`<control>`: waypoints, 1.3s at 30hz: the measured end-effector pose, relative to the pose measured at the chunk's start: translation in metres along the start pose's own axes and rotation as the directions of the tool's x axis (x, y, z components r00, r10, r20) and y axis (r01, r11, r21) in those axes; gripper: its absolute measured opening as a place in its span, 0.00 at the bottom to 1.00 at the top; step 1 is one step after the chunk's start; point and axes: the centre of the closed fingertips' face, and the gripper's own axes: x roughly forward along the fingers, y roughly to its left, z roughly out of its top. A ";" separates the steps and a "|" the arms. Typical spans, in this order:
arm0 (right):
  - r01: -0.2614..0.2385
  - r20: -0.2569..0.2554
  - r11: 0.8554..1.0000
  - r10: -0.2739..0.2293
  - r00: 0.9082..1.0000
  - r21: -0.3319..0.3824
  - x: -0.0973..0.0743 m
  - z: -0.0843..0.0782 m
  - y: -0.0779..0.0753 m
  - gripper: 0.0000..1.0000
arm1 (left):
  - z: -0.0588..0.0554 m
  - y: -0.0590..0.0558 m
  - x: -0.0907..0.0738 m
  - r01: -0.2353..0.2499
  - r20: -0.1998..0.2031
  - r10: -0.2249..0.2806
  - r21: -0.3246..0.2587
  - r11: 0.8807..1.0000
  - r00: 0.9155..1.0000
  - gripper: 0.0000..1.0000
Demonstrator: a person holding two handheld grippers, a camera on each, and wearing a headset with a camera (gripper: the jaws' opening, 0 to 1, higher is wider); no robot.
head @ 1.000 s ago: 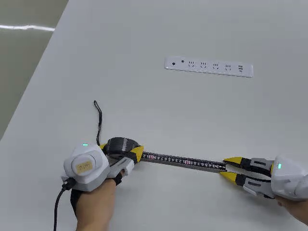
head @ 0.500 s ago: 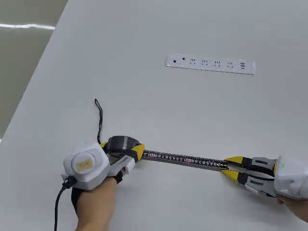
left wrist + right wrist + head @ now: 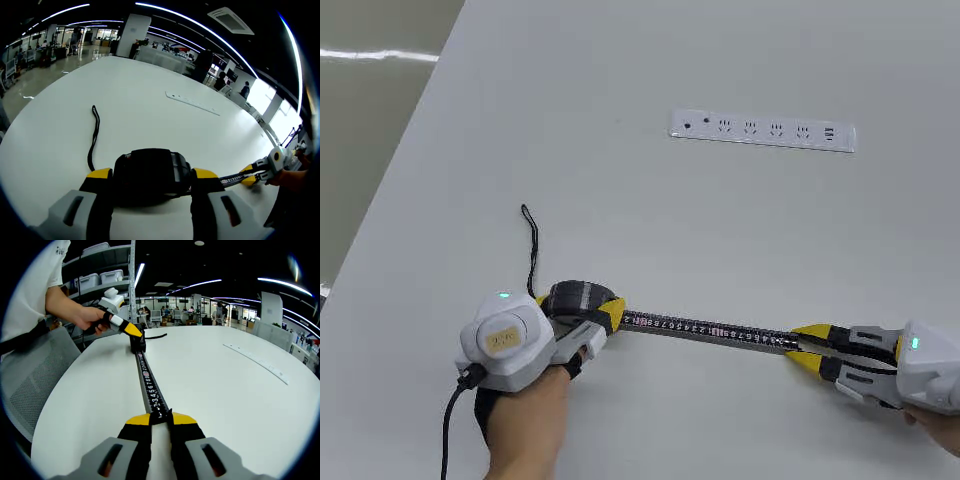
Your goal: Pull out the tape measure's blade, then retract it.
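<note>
Little has shifted since a second ago: my left gripper [image 3: 152, 176] stays clamped on the tape measure [image 3: 578, 298], low on the white table [image 3: 720, 230]. My right gripper [image 3: 804, 346], jaws nearly closed, pinches the tip of the blade [image 3: 710, 331], drawn out between them.
</note>
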 end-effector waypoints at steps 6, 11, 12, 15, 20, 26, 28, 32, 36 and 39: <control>0.002 -0.003 1.000 -0.002 1.000 -0.002 0.000 0.000 0.000 0.12 | 0.000 0.000 0.000 -0.005 -0.002 0.005 0.003 1.000 1.000 0.58; 0.000 -0.009 1.000 -0.001 1.000 -0.016 0.001 0.000 0.001 0.11 | 0.000 0.000 0.000 -0.008 -0.003 0.008 0.000 1.000 1.000 0.58; 0.001 -0.011 1.000 -0.001 1.000 -0.015 0.001 0.000 0.001 0.11 | 0.000 0.000 0.000 -0.007 -0.006 0.007 0.002 1.000 1.000 0.57; -0.010 -0.009 1.000 0.009 1.000 -0.021 0.004 0.001 0.004 0.11 | 0.000 0.000 -0.001 -0.010 -0.002 0.010 0.001 1.000 1.000 0.57; -0.010 -0.014 0.999 0.009 1.000 -0.032 0.009 0.003 0.005 0.11 | 0.001 0.001 -0.001 -0.014 0.002 0.014 0.004 1.000 1.000 0.57; -0.011 -0.010 0.999 0.011 1.000 -0.032 0.013 0.006 0.005 0.11 | 0.000 0.000 -0.001 -0.010 0.000 0.010 0.001 1.000 1.000 0.57; -0.016 -0.011 0.999 0.016 1.000 -0.032 0.015 0.007 0.006 0.11 | 0.000 0.000 -0.001 -0.011 0.003 0.011 -0.001 1.000 1.000 0.57; -0.026 -0.013 0.999 0.025 1.000 -0.036 0.020 0.009 0.008 0.11 | 0.000 0.000 -0.001 -0.009 0.000 0.009 -0.002 1.000 1.000 0.57; -0.035 -0.014 0.999 0.035 0.999 -0.034 0.026 0.011 0.010 0.11 | 0.000 0.000 -0.001 -0.006 0.000 0.006 -0.001 1.000 1.000 0.57; -0.039 -0.008 0.999 0.039 0.999 -0.038 0.031 0.014 0.010 0.11 | 0.000 0.000 -0.001 -0.006 0.000 0.006 -0.002 1.000 1.000 0.57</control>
